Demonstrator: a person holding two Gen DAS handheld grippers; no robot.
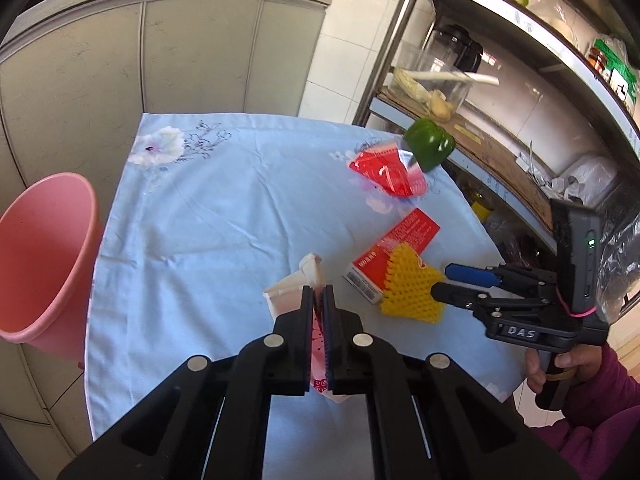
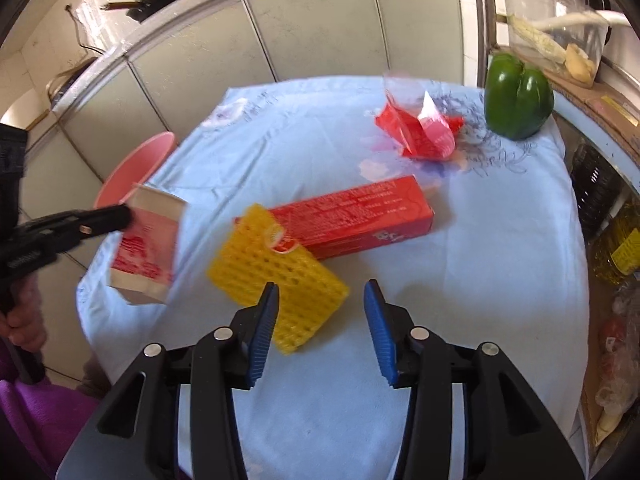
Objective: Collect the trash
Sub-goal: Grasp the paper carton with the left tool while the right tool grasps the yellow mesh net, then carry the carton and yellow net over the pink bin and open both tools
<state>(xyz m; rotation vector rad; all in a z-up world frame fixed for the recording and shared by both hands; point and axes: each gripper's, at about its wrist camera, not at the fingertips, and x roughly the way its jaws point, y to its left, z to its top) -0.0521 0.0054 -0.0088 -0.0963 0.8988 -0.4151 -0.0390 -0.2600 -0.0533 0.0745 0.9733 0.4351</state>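
My left gripper [image 1: 318,292] is shut on a flattened pink-and-white carton [image 1: 292,294], held above the table's left side; the right wrist view shows the carton [image 2: 146,246] in its jaws. My right gripper [image 2: 320,292] is open just before a yellow foam net [image 2: 280,276], also in the left wrist view [image 1: 410,286]. The net rests against a long red box [image 2: 360,216]. A crumpled red wrapper [image 2: 420,132] lies farther back. A pink bin [image 1: 44,256] stands left of the table.
A green bell pepper [image 2: 518,96] sits at the table's far right corner. A metal shelf rack [image 1: 520,92] with jars and bags stands to the right. Grey cabinets [image 1: 160,48] stand behind the light blue tablecloth [image 1: 224,208].
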